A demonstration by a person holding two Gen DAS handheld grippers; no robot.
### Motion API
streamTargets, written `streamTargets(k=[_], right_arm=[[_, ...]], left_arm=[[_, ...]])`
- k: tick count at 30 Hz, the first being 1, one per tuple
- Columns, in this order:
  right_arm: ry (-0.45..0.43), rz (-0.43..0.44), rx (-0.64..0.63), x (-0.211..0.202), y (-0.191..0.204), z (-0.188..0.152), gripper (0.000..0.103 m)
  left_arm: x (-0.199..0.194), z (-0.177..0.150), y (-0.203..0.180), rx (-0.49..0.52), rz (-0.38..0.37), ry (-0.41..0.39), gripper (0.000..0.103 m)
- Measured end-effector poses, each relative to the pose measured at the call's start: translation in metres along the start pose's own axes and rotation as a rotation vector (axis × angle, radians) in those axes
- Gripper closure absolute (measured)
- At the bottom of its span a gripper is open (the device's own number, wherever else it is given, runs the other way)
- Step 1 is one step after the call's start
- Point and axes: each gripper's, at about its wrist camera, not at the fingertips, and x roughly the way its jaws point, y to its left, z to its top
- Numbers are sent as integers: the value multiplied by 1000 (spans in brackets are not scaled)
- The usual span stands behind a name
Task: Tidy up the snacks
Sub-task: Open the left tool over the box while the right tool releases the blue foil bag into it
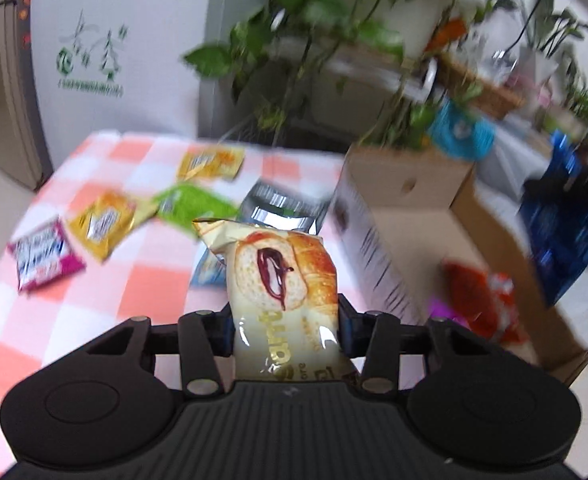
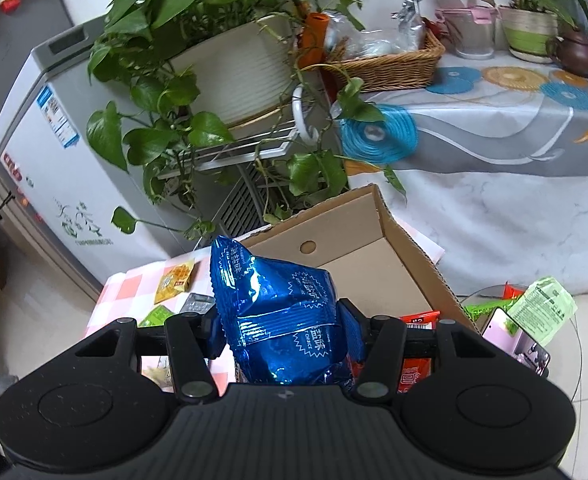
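Observation:
My left gripper [image 1: 284, 316] is shut on a cream croissant packet [image 1: 282, 280] and holds it above the pink checked table [image 1: 134, 280], left of the open cardboard box [image 1: 413, 216]. A red-orange snack bag [image 1: 481, 304] lies in the box. Yellow [image 1: 102, 224], green [image 1: 190, 206], pink [image 1: 42, 260] and silver [image 1: 282, 208] packets lie on the table. My right gripper [image 2: 282, 328] is shut on a crumpled blue foil snack bag [image 2: 282, 320], held above the near end of the box [image 2: 373, 248]. A red packet [image 2: 413, 360] shows below it.
A white appliance [image 2: 54, 152] stands behind the table. A potted trailing plant [image 2: 222, 72] on a wire stand hangs over the box's far end. A cloth-covered table [image 2: 513, 128] with a wicker basket [image 2: 393, 64] is to the right. A glass side table [image 2: 533, 320] holds a phone and packets.

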Motion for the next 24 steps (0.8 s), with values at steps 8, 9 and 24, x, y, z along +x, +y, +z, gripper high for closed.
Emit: streamTargets(k=[8, 9, 24], right_arm=[[-14, -41, 41, -2, -7, 1, 41], [-16, -46, 48, -3, -8, 2, 41], [-33, -88, 131, -4, -21, 4, 38]], left_arm=[[6, 29, -37, 4, -100, -24, 59], [8, 30, -42, 10, -103, -23, 59], [34, 39, -89, 49, -146, -4, 55]])
